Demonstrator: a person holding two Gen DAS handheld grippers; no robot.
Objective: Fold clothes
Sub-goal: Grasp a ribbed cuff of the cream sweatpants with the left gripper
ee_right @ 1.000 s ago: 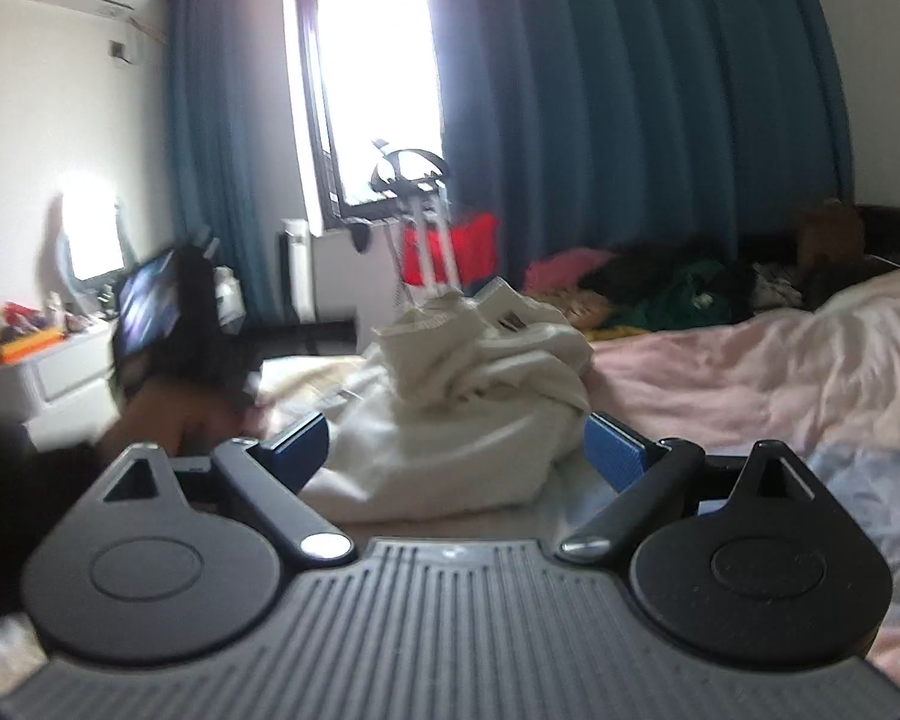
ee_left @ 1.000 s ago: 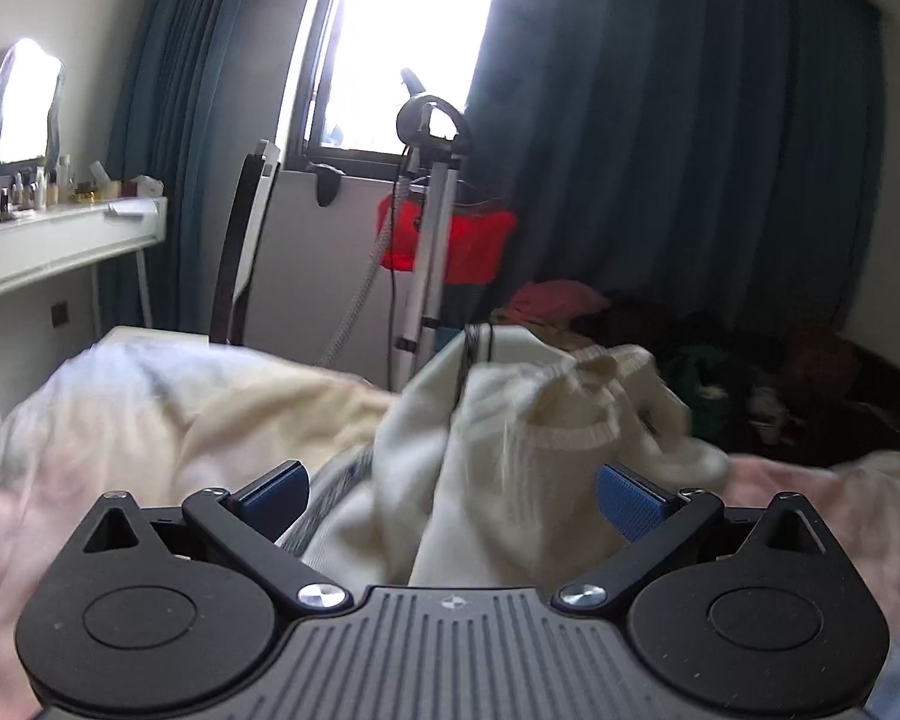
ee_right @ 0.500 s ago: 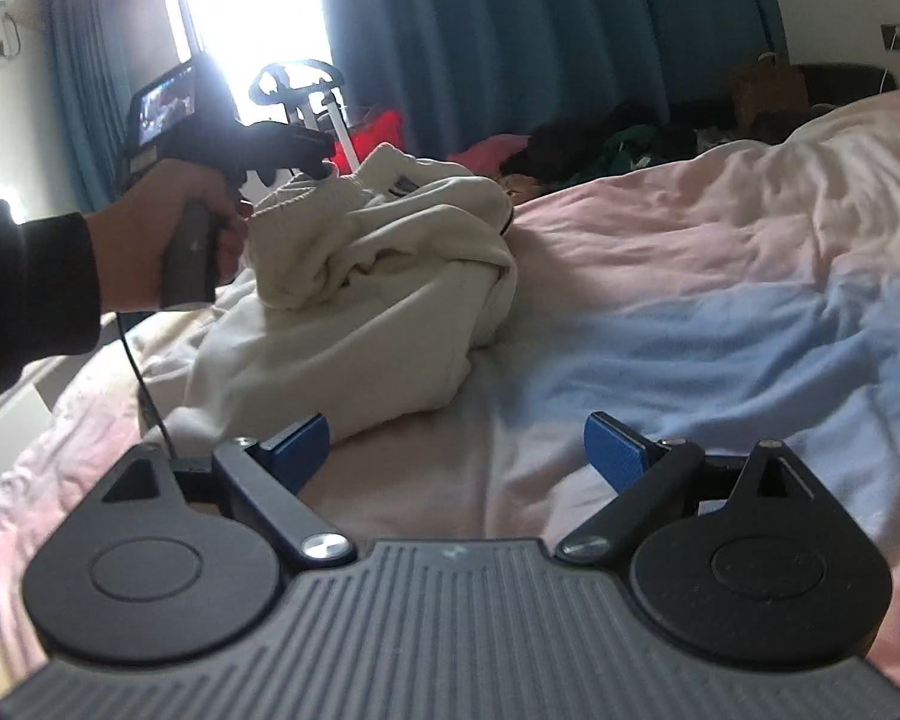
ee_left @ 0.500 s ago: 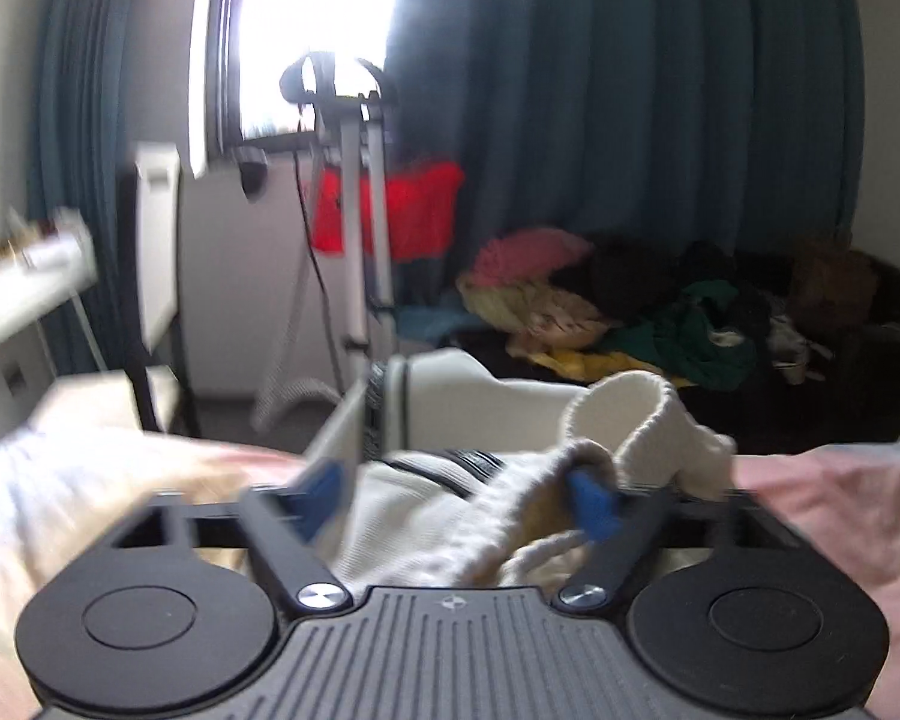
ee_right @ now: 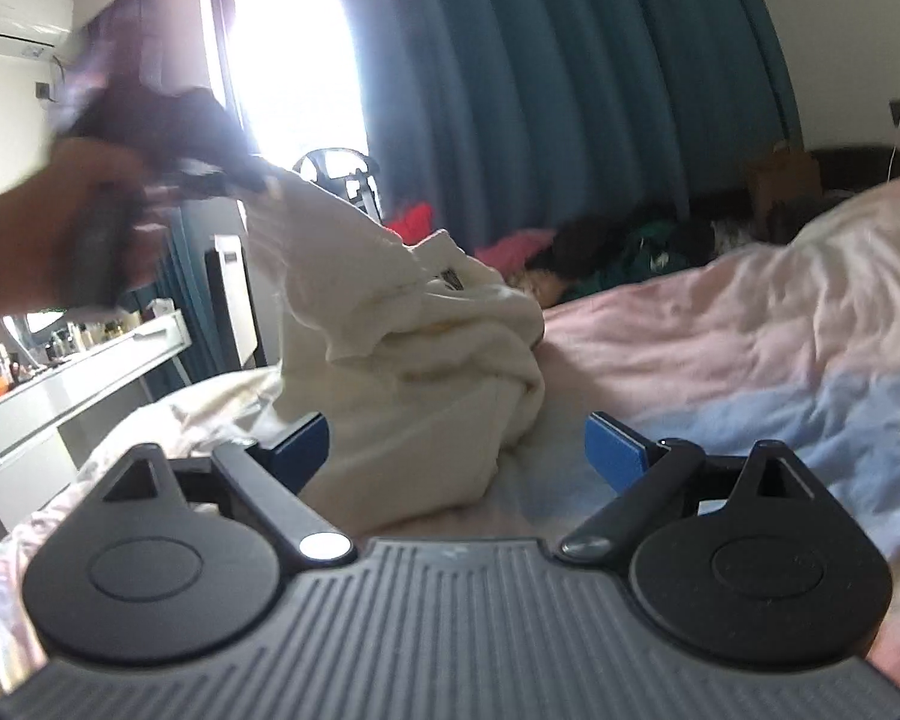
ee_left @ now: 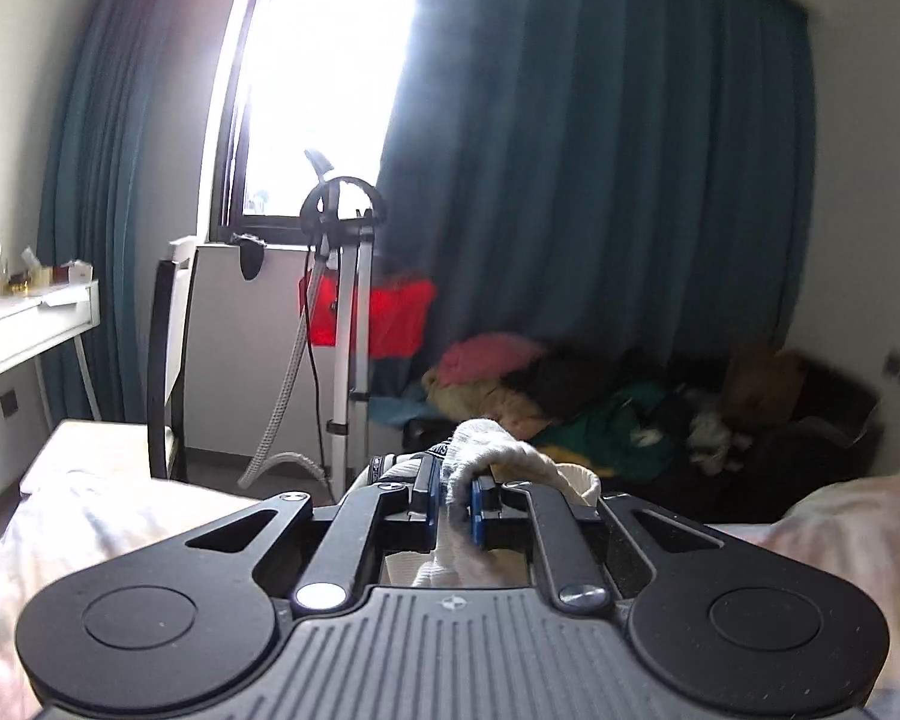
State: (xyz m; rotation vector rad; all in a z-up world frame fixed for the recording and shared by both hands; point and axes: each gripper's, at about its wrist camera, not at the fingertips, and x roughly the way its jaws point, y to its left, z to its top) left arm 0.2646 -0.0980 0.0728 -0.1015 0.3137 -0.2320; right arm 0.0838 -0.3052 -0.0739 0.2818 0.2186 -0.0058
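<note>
The left gripper is closing on the ribbed edge of the cream sweater, soft and floppy; the right gripper gapes wide, empty, near its bulk on the bed.

My left gripper was raised, its jaws closing on a cream ribbed fold of cloth pinched between the blue pads. In the right wrist view my left hand showed blurred, high at the left, wrapped round that gripper's handle. My right gripper sat low and near, its jaws spread wide with nothing pressed between them.
</note>
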